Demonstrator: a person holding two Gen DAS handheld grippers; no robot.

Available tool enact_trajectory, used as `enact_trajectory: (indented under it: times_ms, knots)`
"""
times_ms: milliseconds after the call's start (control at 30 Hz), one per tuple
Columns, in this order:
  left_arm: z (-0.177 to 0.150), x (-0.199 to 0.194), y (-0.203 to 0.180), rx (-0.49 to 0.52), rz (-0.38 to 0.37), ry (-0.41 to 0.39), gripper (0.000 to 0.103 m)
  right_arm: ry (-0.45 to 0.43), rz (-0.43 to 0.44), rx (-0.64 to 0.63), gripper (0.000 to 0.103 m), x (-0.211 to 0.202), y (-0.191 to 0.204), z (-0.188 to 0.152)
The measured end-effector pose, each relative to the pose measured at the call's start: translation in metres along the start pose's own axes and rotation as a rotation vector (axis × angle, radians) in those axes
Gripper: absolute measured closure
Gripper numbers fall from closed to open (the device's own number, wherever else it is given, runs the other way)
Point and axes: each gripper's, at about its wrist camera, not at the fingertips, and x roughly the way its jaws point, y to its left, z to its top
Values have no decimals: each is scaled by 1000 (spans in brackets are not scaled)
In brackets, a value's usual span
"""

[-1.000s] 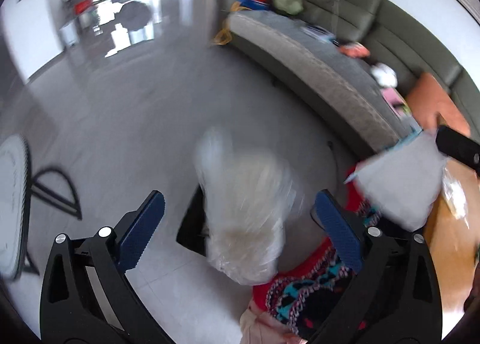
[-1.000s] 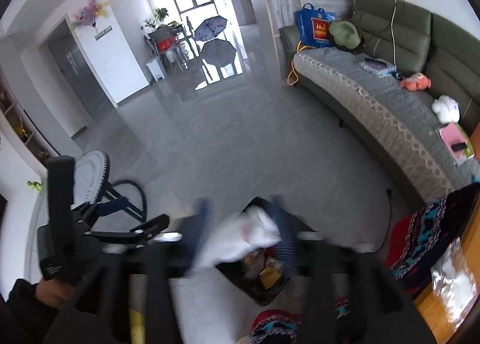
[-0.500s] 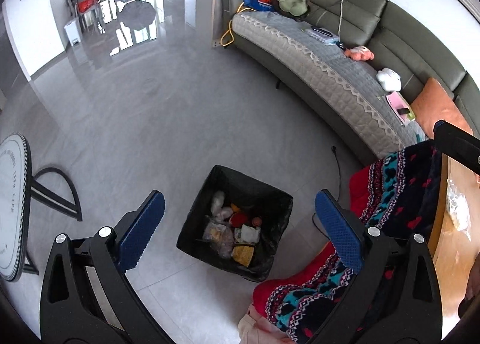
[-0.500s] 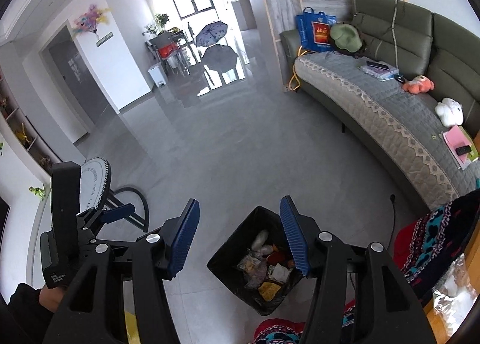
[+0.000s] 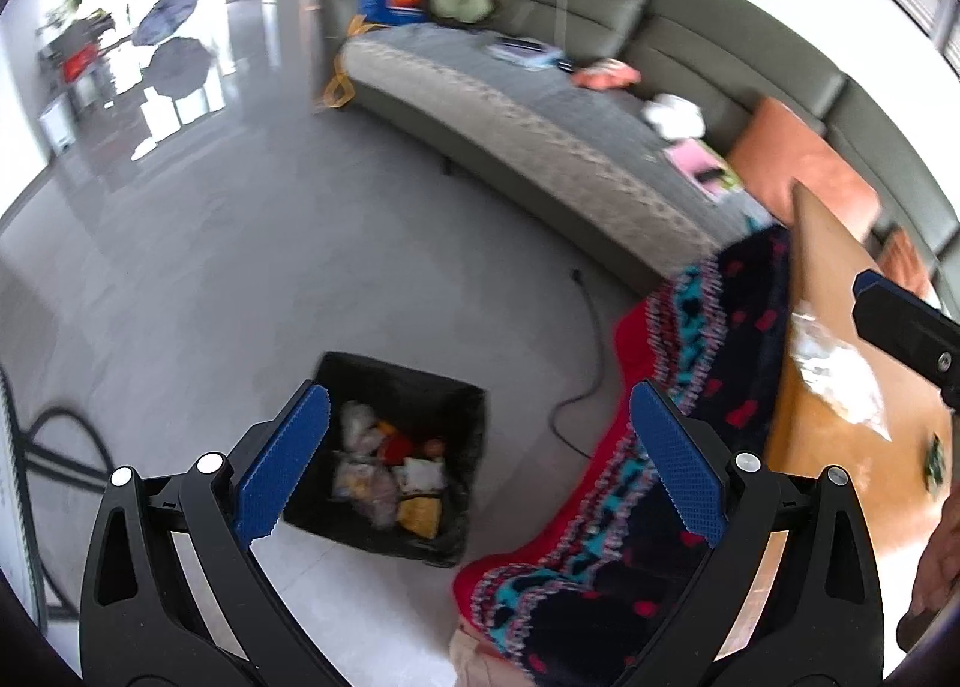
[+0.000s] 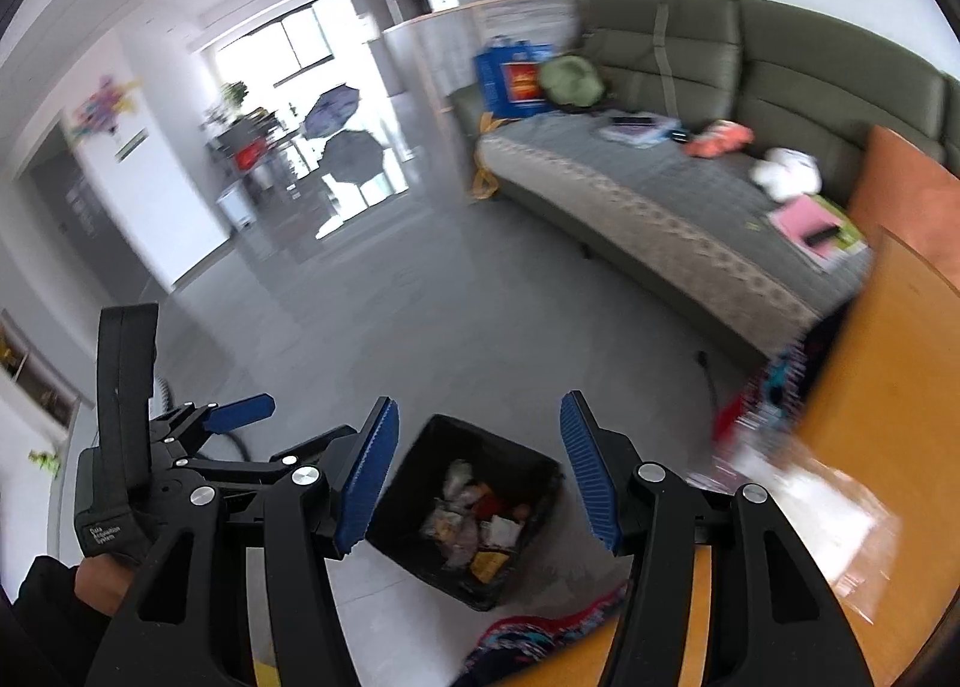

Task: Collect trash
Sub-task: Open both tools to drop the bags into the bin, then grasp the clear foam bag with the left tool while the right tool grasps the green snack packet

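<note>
A black bin [image 5: 462, 405] lined with a black bag stands on the floor, holding several wrappers and bags of trash [image 5: 384, 471]; it also shows in the right wrist view [image 6: 534, 471]. My left gripper [image 5: 474, 465] is open and empty, high above the bin. My right gripper [image 6: 480, 477] is open and empty, also above the bin. A clear plastic bag [image 5: 840, 375] lies on the wooden table [image 5: 840, 447], and shows blurred in the right wrist view [image 6: 810, 513]. The left gripper body [image 6: 180, 465] appears at the left of the right wrist view.
A red and black patterned blanket [image 5: 678, 447] hangs off the table edge beside the bin. A grey-covered green sofa [image 5: 540, 135] with loose items runs along the back. A black cable [image 5: 585, 363] lies on the tiled floor. A round stand [image 5: 54, 447] is at left.
A second ago white bags were falling from both grippers into the bin. Now both grippers are empty and have swung right, bringing the table and its plastic bag into view.
</note>
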Motion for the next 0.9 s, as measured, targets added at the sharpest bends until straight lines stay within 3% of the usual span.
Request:
enact_trajectory:
  times_ms: [467, 633, 900]
  knots:
    - [-15, 14, -187, 217, -145, 50, 6, -111, -257, 255, 35, -125, -160, -72]
    - [-24, 24, -237, 197, -128, 109, 6, -143, -315, 339, 35, -161, -212, -99]
    - [-23, 48, -286, 35, -24, 171, 6, -174, -413, 435, 35, -214, -279, -146]
